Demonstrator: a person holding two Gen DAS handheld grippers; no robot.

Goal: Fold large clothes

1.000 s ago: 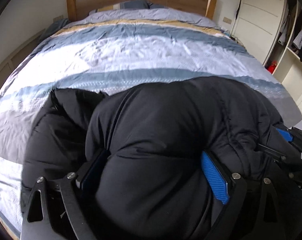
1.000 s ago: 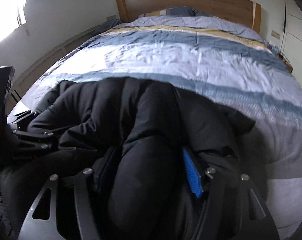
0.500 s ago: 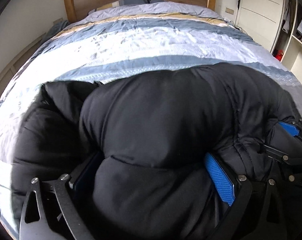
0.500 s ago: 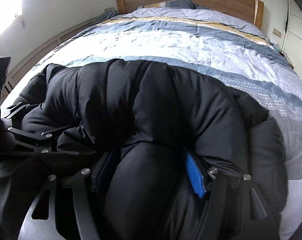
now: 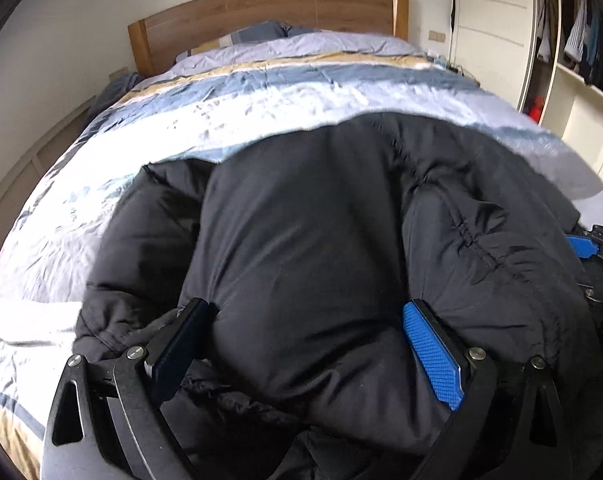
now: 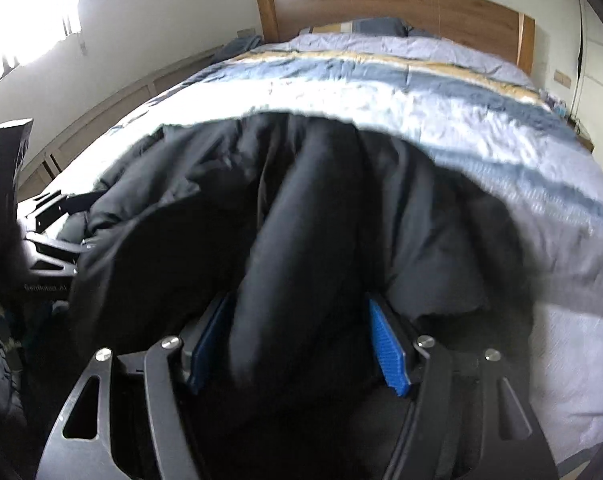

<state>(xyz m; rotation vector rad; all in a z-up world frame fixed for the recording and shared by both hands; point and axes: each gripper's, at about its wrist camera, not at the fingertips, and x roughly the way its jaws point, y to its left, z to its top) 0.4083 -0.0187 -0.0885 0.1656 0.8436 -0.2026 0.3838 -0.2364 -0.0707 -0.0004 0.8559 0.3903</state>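
Observation:
A puffy black down jacket (image 5: 321, 232) lies bunched on the striped bed cover (image 5: 205, 120). My left gripper (image 5: 313, 340) is shut on a thick roll of it, the blue pads (image 5: 431, 354) pressing into the padding from both sides. In the right wrist view the same black jacket (image 6: 301, 208) fills the middle, and my right gripper (image 6: 301, 340) is shut on another thick fold, blue pads (image 6: 387, 352) tight against it. Each gripper shows at the edge of the other's view. The jacket hides the bed beneath it.
A wooden headboard (image 5: 261, 12) and pillows (image 5: 261, 34) stand at the far end of the bed. An open wardrobe (image 5: 573, 40) with hanging clothes is at the right. Low wooden panelling (image 6: 113, 108) and a bright window (image 6: 29, 12) run along the left wall.
Both grippers carried the jacket forward up the bed toward the headboard; it now covers more of the striped cover. The grips stayed the same.

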